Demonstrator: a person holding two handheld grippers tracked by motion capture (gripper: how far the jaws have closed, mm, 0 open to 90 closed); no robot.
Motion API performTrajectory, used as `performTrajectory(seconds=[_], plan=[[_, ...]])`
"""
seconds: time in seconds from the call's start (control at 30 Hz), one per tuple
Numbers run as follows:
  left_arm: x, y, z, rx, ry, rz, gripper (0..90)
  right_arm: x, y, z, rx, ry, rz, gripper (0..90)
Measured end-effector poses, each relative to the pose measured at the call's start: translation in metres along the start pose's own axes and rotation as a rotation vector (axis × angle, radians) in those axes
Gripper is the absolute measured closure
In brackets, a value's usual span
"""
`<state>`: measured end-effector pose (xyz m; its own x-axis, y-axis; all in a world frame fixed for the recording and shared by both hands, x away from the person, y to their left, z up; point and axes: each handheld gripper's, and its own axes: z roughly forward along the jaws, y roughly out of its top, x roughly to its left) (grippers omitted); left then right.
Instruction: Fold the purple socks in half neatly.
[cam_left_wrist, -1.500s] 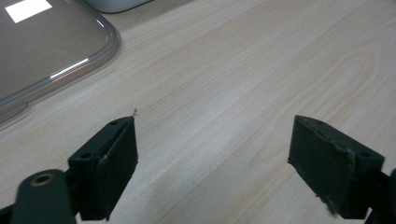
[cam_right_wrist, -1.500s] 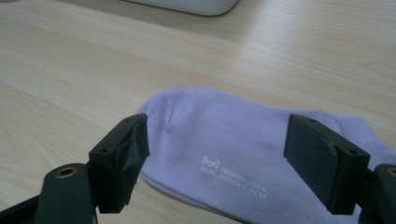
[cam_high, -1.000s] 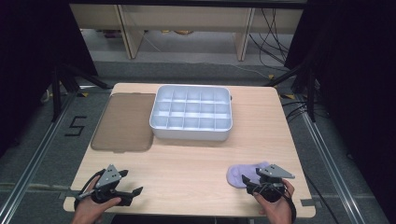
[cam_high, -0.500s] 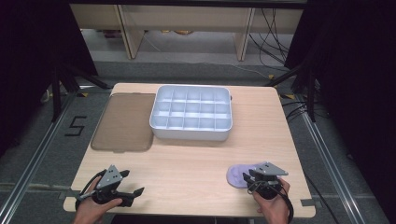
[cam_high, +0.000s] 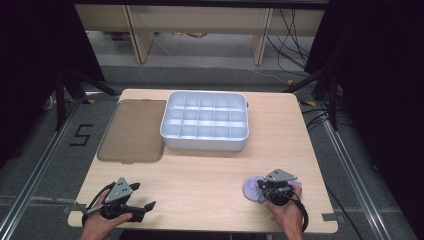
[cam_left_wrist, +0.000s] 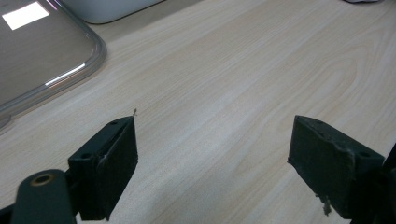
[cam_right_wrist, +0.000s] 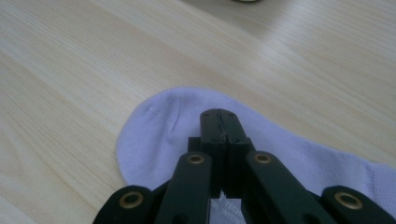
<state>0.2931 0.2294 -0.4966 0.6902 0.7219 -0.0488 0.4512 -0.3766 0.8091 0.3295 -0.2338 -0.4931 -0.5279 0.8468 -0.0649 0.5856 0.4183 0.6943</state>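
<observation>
Near the table's front edge, well short of the white compartmented plastic tray (cam_high: 205, 121), a flat pale lilac sock (cam_high: 251, 187) lies under the right gripper (cam_high: 264, 191), far from the left gripper (cam_high: 145, 206), whose black jaws stand wide apart over bare wood in its own view. Along the right gripper's view, its jaws have just closed together on the sock (cam_right_wrist: 154, 140), probably pinching fabric; the sock's length runs off rightward.

Pale lilac knit cloth sock (cam_right_wrist: 159, 135) w/ soft matt ribbing, matt light woodgrain table (cam_high: 210, 180), smooth white plastic tray (cam_high: 205, 121), glossy smoky translucent plastic lid (cam_high: 132, 131) beside tray, matt black jaws
</observation>
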Motion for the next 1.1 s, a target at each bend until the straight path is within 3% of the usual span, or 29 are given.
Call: performTrajectory(seconds=[0.07,0.1,0.13,0.17,0.23,0.27,0.43,0.6,0.7,0.8,0.83,1.07,1.1], plan=[[0.000,-0.001,0.000,0.009,-0.005,-0.018,14.8,0.000,0.001,0.004,0.002,-0.002,-0.017,90.0],[0.002,0.000,-0.001,0.020,-0.002,0.015,14.8,0.001,0.002,0.004,0.014,0.003,-0.020,90.0],[0.002,0.000,-0.002,0.022,0.001,0.015,14.8,0.004,0.003,0.006,0.035,0.010,-0.006,90.0],[0.001,0.000,-0.001,0.000,-0.001,-0.010,14.8,0.005,0.003,0.006,0.041,0.014,-0.001,90.0],[0.001,-0.001,-0.002,0.002,-0.003,-0.013,14.9,0.008,0.002,0.008,0.065,0.020,-0.016,90.0],[0.001,-0.001,-0.002,0.002,-0.003,-0.013,14.9,0.008,0.002,0.009,0.057,0.016,-0.037,90.0],[0.001,-0.001,-0.002,0.003,-0.004,-0.016,14.9,0.013,0.002,0.011,0.070,0.041,-0.046,90.0],[0.001,0.000,-0.001,0.013,-0.003,0.003,15.0,0.037,0.008,0.015,0.074,0.091,-0.070,90.0],[0.000,0.000,-0.001,0.010,-0.008,0.001,15.0,0.043,0.010,0.016,0.068,0.097,-0.090,90.0],[0.002,0.000,-0.001,0.029,-0.012,0.024,15.0,0.054,0.013,0.019,0.070,0.113,-0.081,90.0],[-0.001,-0.001,0.000,0.011,-0.022,-0.006,15.0,0.060,0.017,0.023,0.065,0.124,-0.091,90.0],[-0.002,0.000,-0.001,0.014,-0.027,0.003,15.1,0.085,0.031,0.035,0.066,0.174,-0.104,90.0],[-0.004,0.000,0.001,0.000,-0.030,-0.016,15.3,0.090,0.035,0.039,0.060,0.186,-0.123,90.0]])
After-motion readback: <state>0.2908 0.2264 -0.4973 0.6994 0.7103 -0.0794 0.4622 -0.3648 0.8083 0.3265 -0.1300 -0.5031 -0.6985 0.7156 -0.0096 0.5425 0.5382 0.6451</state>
